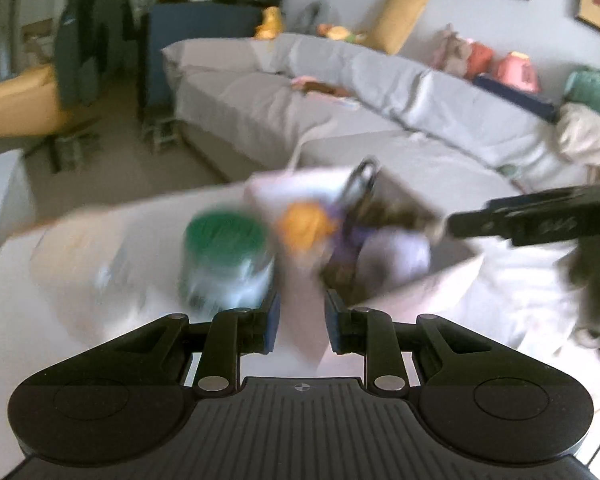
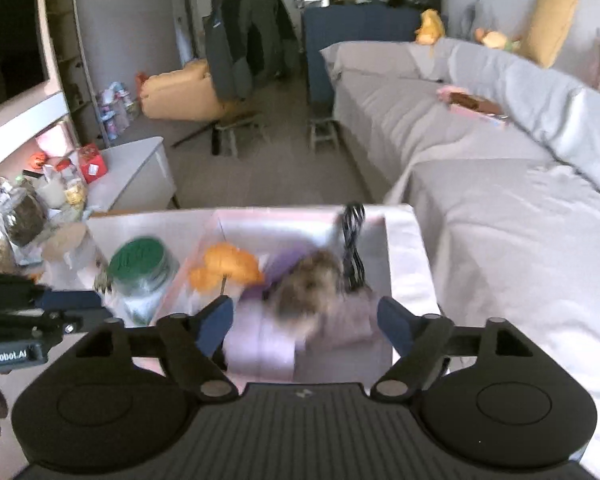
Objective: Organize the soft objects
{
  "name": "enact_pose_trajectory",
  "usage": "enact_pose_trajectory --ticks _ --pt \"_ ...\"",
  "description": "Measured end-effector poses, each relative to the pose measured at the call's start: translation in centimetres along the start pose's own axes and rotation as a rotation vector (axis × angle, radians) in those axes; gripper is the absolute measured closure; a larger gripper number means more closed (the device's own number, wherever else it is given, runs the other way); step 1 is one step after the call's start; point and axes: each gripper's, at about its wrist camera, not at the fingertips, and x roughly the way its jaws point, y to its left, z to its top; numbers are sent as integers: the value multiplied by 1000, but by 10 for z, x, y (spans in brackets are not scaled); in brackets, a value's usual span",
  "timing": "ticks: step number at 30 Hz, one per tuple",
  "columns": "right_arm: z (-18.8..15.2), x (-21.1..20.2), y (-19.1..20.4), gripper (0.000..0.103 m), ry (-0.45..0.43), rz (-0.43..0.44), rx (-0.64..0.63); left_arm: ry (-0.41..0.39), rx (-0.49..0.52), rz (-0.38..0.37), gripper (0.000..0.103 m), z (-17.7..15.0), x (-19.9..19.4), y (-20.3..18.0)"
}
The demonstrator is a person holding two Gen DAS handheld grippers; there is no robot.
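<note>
Right gripper jaws spread wide, nothing between pads, above pink open box. Brown-haired purple soft doll lies inside box beside orange plush. Left gripper jaws narrowly parted; grip unclear. Green-lidded jar just outside box's left wall.

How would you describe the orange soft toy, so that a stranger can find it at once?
Find the white table beside the grey sofa, then the shallow pale box on it. The orange soft toy lies at the box's left side, next to the green-lidded jar; its neighbours are purple and brown.
</note>
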Motion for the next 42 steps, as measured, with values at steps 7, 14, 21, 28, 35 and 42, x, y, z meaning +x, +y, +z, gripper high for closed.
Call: enact_pose_trajectory --ticks 7,14,21,28,35,42 --pt "-87 11 43 21 110 2 -31 12 -78 135 76 -82 -10 0" --pt "-128 28 67 0 76 -98 -58 -26 -66 163 68 -98 9 -22" --pt "-128 35 47 0 60 -96 1 -58 -72 238 62 -102 14 -39" --pt "-136 35 47 0 -18 -107 10 -59 -71 214 59 -96 22 -48" --pt "-137 34 46 0 -22 -109 16 -55 -58 225 59 -96 22 -50" --pt "-140 30 45 0 -28 -113 17 -55 -59 223 59 -96 21 -49"
